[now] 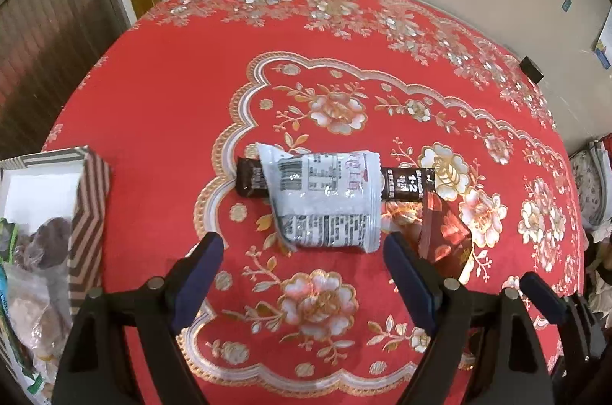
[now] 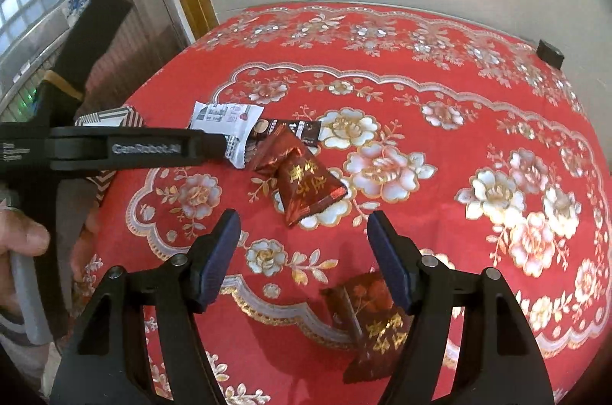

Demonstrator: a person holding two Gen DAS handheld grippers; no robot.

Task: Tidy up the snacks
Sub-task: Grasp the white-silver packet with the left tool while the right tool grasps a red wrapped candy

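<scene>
We hold our left tongs (image 1: 302, 248) spread wide and empty just short of a crinkled silver-white plastic snack packet (image 1: 325, 200) lying across a dark brown stick sachet (image 1: 407, 186) on the red floral tabletop (image 1: 160, 106). Our right tongs (image 2: 304, 225) gape empty near a dark red foil candy packet with gold lettering (image 2: 306, 186), a second one (image 2: 376, 324) lying just below them. A striped cardboard box (image 1: 90, 213) of snacks stands at the left.

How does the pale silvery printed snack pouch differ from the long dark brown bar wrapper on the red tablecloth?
The pale silvery printed snack pouch is wide, light and crinkled; the long dark brown bar wrapper is narrow, dark and straight. The pouch lies on top, crossing the bar's middle, so only the bar's two ends show. Both rest flat on the red flowered tablecloth, ungripped.
</scene>
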